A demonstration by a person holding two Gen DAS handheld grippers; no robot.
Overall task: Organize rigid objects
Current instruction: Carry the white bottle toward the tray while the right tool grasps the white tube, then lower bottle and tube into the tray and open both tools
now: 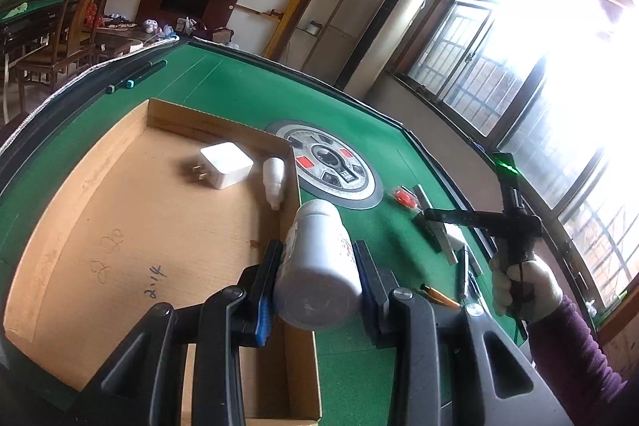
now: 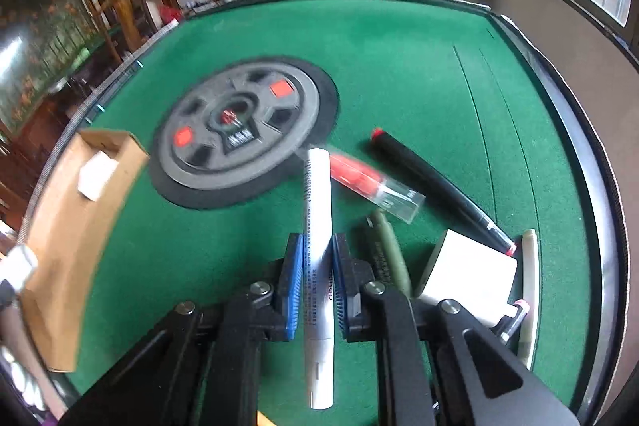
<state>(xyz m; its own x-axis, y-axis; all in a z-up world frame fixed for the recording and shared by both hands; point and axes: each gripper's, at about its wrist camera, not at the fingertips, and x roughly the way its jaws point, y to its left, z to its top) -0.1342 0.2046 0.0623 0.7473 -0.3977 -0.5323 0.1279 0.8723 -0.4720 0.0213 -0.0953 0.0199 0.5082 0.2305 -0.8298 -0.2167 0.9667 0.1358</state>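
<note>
My left gripper (image 1: 317, 268) is shut on a white plastic bottle (image 1: 319, 266), held over the right wall of the cardboard box (image 1: 120, 226). In the box lie a white charger plug (image 1: 225, 164) and a small white bottle (image 1: 274, 182). My right gripper (image 2: 313, 278) is shut on a white marker pen (image 2: 317, 226), above the green table. On the table near it lie a red item in a clear case (image 2: 371, 186), a black marker (image 2: 435, 186), an olive pen (image 2: 389, 250) and a white block (image 2: 471, 274). The right gripper also shows in the left wrist view (image 1: 439, 218).
A round grey control panel (image 2: 239, 130) sits in the middle of the green mahjong table (image 2: 399, 66). Two dark pens (image 1: 135, 76) lie at the far left edge. The box shows in the right wrist view (image 2: 72, 210) at the left. Chairs and shelves stand beyond the table.
</note>
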